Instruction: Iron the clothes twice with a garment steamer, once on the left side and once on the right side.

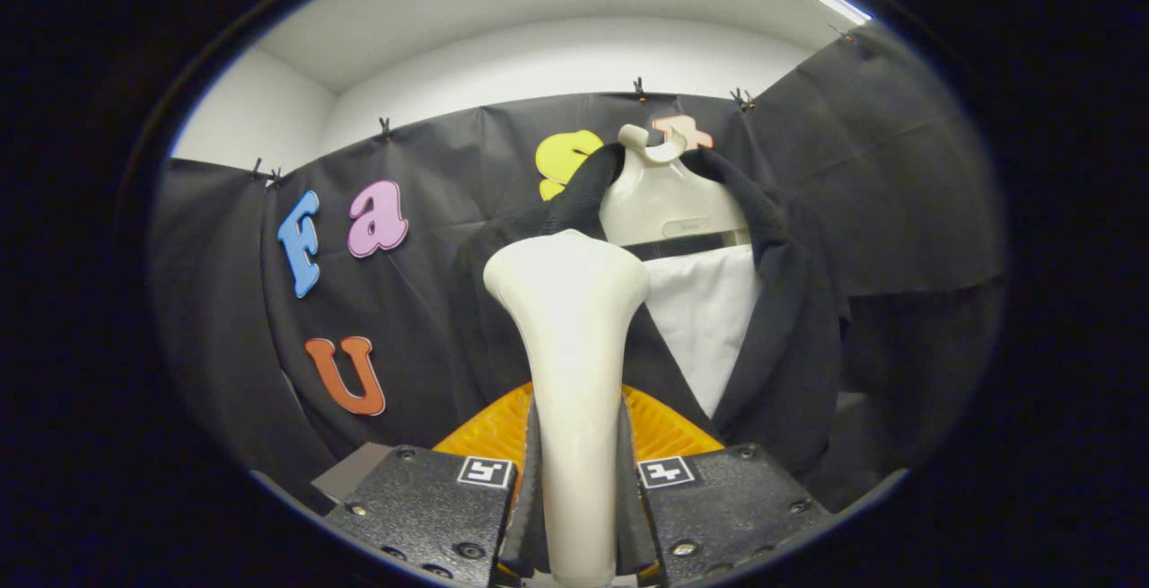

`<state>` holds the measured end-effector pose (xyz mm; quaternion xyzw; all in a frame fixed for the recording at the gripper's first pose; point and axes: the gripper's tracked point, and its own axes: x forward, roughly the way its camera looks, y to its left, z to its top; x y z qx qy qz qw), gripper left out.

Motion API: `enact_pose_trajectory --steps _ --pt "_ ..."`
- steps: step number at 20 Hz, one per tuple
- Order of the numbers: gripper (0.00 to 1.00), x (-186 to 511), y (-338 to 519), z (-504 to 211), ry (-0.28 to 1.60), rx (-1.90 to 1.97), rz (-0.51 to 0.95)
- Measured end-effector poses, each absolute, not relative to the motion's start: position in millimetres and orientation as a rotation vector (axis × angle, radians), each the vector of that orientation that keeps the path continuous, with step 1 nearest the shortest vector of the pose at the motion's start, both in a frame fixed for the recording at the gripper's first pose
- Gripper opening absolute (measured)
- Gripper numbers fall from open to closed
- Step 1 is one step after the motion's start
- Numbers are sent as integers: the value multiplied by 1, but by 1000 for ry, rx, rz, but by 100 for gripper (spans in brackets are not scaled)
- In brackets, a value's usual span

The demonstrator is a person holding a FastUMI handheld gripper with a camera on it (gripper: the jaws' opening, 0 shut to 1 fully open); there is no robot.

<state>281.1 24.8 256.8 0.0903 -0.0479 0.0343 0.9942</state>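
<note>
Both jaws of the gripper clamp the steamer by its handle, its head raised just ahead against the left side of the black garment hanging beyond.
</note>
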Motion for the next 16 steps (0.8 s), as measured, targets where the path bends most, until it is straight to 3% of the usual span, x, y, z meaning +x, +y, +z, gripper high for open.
enact_pose_trajectory --steps 16 --pt "37 283 6 170 33 160 5"
